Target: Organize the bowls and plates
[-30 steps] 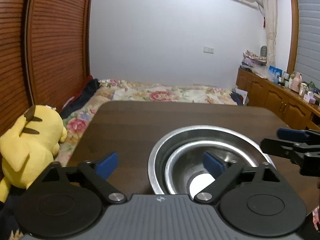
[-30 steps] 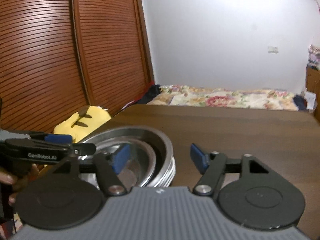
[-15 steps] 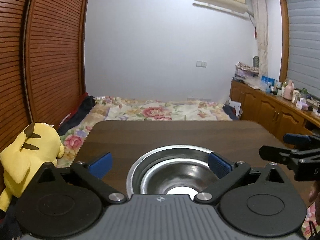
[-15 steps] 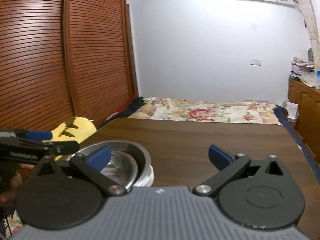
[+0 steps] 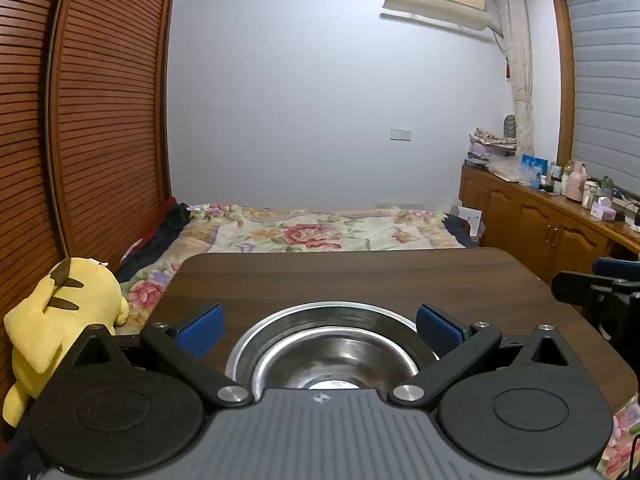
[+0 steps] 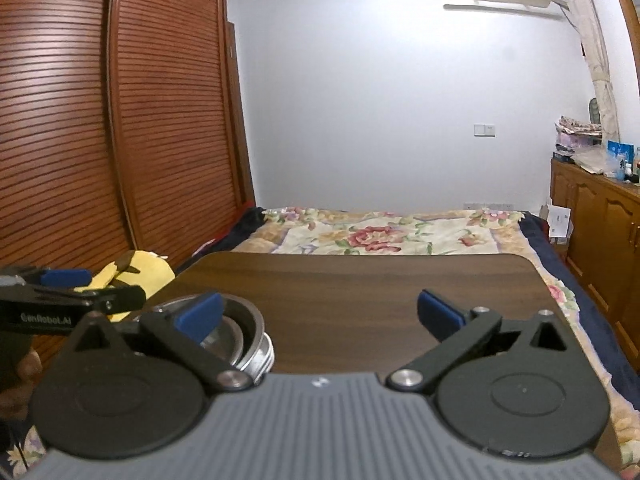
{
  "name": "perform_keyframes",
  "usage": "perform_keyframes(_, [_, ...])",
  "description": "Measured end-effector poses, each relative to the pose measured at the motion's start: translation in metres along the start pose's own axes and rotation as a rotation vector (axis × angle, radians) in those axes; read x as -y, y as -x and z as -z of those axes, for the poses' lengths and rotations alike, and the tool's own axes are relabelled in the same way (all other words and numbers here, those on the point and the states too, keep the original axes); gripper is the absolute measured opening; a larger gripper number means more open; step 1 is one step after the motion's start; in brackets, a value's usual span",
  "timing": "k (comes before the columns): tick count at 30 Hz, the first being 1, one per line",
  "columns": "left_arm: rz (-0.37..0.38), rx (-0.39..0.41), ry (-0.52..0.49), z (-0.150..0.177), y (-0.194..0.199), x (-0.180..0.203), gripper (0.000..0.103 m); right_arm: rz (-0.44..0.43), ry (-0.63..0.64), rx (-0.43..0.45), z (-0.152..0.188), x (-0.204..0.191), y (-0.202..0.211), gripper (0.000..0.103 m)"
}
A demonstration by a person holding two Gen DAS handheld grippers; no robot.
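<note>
1. My left jaws [image 5: 318, 330] stand wide apart, grasping nothing.
2. My right jaws [image 6: 320, 314] also gape, released.
3. The nested steel bowls [image 5: 332, 344] sit on the tabletop [image 5: 360, 276], near its front left edge.
4. A yellow plush toy [image 5: 60, 312] lies beside the tabletop.

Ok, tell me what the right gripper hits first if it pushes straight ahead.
Probably the bare wooden table. The right gripper stands open and empty, angled slightly downward; the stacked steel bowls sit left of its line.

Dim even light, fisheye-bent edges, slight softness
</note>
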State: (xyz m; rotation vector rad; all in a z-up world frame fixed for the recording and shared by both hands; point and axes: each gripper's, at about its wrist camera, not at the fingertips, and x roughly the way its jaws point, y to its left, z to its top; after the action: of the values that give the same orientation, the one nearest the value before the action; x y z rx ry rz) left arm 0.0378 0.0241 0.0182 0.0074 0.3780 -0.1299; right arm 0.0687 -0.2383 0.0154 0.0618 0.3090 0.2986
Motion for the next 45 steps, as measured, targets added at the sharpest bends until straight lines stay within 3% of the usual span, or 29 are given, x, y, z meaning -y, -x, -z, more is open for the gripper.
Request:
perform_keyframes(19, [-0.061, -0.037, -0.036, 0.021, 0.008, 0.024, 0.103, 0.122, -0.041, -0.019, 0.019, 0.028, 0.011, 0.103])
perform_keyframes(33, [-0.072, -0.061, -0.043, 0.031, 0.011, 0.031, 0.103, 0.119, -0.066, -0.071, 0.040, 0.021, 0.014, 0.103])
perform_keyframes(45, [-0.079, -0.064, -0.039, 0.048, 0.008, 0.032, 0.103, 0.121, -0.062, -0.057, 0.044, 0.013, 0.017, 0.103])
